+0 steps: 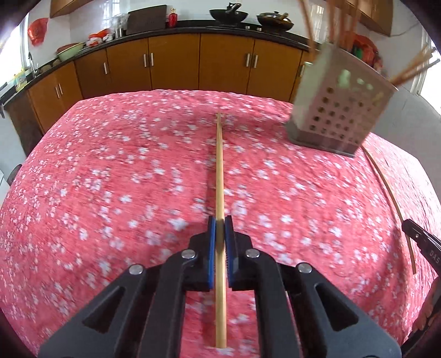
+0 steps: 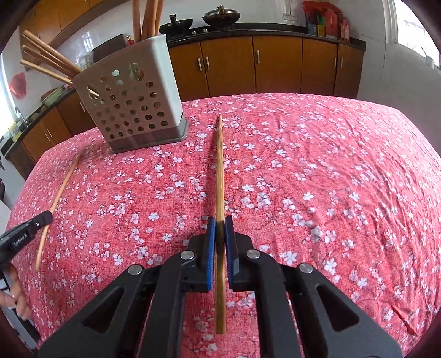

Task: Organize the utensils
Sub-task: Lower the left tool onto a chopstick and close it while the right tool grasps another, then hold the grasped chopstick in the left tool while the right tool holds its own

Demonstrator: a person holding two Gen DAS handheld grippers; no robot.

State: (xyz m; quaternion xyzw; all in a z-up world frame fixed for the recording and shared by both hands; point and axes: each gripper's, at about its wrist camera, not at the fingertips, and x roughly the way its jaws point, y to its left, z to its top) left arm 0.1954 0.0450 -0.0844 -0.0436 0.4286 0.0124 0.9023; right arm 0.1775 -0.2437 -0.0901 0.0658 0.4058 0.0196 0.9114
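My left gripper [image 1: 220, 224] is shut on a pale wooden chopstick [image 1: 219, 176] that points forward above the red flowered tablecloth [image 1: 110, 179]. My right gripper [image 2: 220, 223] is shut on a darker wooden chopstick [image 2: 220, 165], also pointing forward. A perforated metal utensil holder [image 1: 339, 110] with several chopsticks in it stands at the far right in the left wrist view and at the far left in the right wrist view [image 2: 129, 102]. Each view shows the other gripper with its chopstick at the edge: the right one [image 1: 391, 203] and the left one [image 2: 55, 203].
The table is covered by the tablecloth [image 2: 330, 179]. Behind it runs a kitchen counter with brown cabinets [image 1: 176, 60], woks [image 1: 228, 13], bottles and bowls. A window is at the far right [image 2: 413, 24].
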